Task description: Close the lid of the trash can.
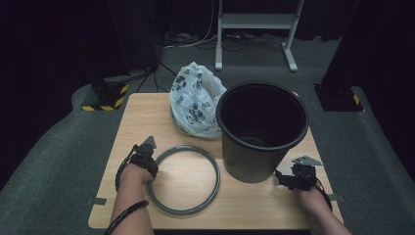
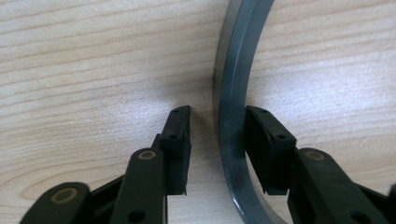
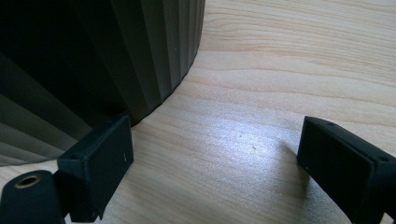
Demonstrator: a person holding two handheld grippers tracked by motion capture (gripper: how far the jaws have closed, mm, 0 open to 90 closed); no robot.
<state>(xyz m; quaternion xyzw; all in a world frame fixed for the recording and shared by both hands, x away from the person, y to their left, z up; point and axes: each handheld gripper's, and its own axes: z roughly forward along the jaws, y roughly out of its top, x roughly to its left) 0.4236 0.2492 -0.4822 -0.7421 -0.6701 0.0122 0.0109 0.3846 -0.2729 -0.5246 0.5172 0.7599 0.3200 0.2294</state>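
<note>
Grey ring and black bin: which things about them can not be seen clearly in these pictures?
- Grey ring, left gripper view: the frame edges cut off most of it; one pad touches its inner side, the other stands apart.
- Ring's left rim, high view: the left gripper and the hand cover it.
- Black bin, high view: the inside is too dark to make out.
- Plastic bag, high view: the bin hides its right edge.

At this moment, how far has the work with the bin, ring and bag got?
Done: little. The black ribbed bin stands upright and unlined; the patterned plastic bag lies crumpled behind it. In hand: the left claw straddles the grey ring, one pad touching, one still apart. The right claw waits open beside the bin. Left, probably: lifting the ring, bagging the bin.
</note>
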